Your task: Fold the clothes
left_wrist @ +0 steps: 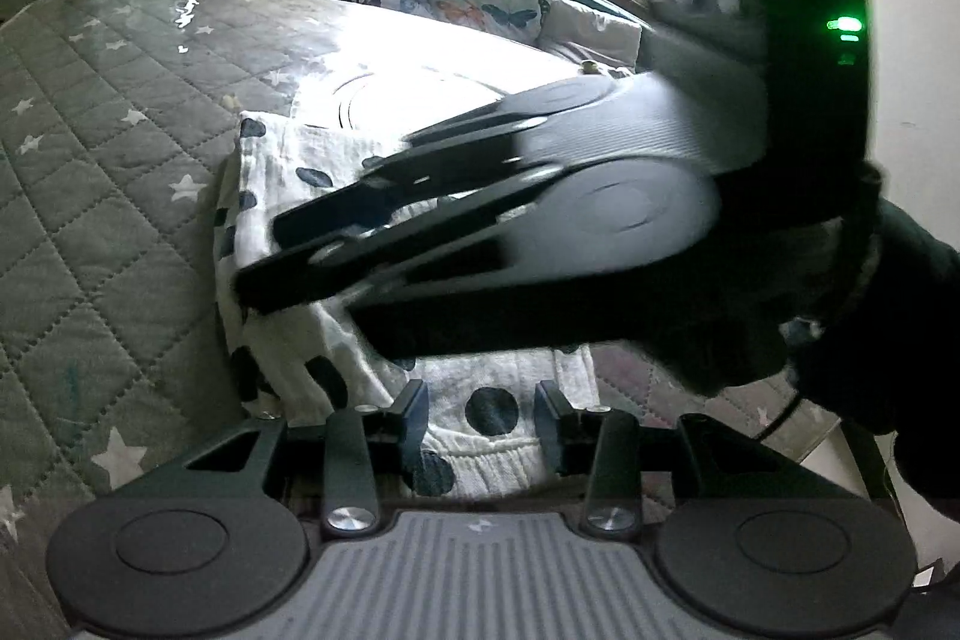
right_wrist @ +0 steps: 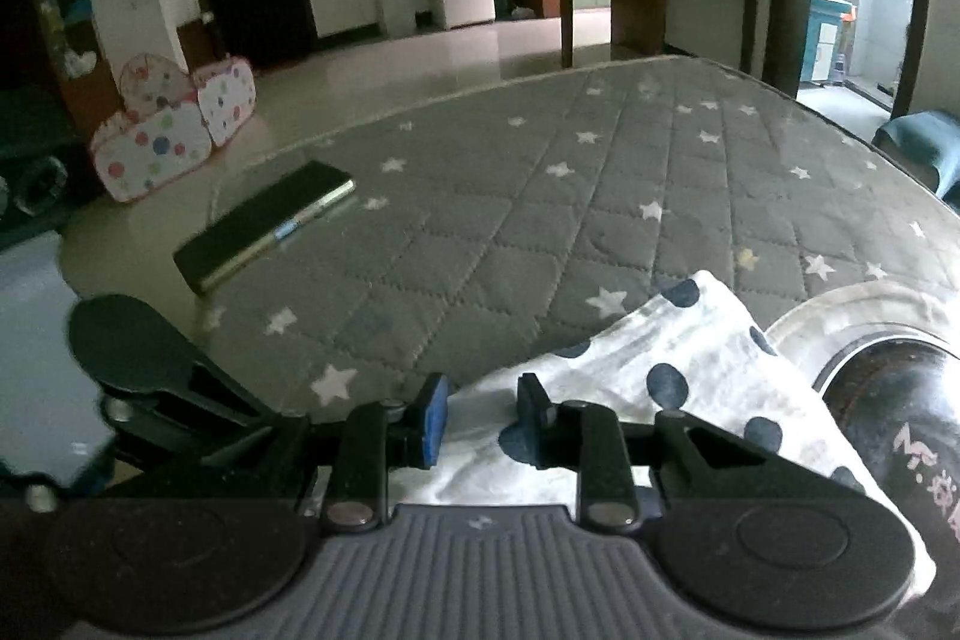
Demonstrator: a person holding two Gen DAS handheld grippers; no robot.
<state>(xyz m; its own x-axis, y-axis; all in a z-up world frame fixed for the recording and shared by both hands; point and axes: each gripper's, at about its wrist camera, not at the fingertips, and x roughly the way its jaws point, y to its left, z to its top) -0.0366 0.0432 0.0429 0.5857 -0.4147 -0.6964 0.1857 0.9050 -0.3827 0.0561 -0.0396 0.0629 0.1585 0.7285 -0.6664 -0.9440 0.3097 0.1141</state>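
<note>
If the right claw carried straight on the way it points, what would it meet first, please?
Probably the polka-dot garment already between the open right claw fingers; beyond it, the star-quilted mattress.

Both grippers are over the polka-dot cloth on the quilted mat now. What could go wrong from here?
1. The right gripper crosses just ahead of the left gripper; they might collide if either closes in.
2. Both stand open over the polka-dot cloth, so a pinch could catch only the top layer and spoil the fold.
3. A dark round object lies against the cloth's edge; a sweeping fold may snag on it.
</note>
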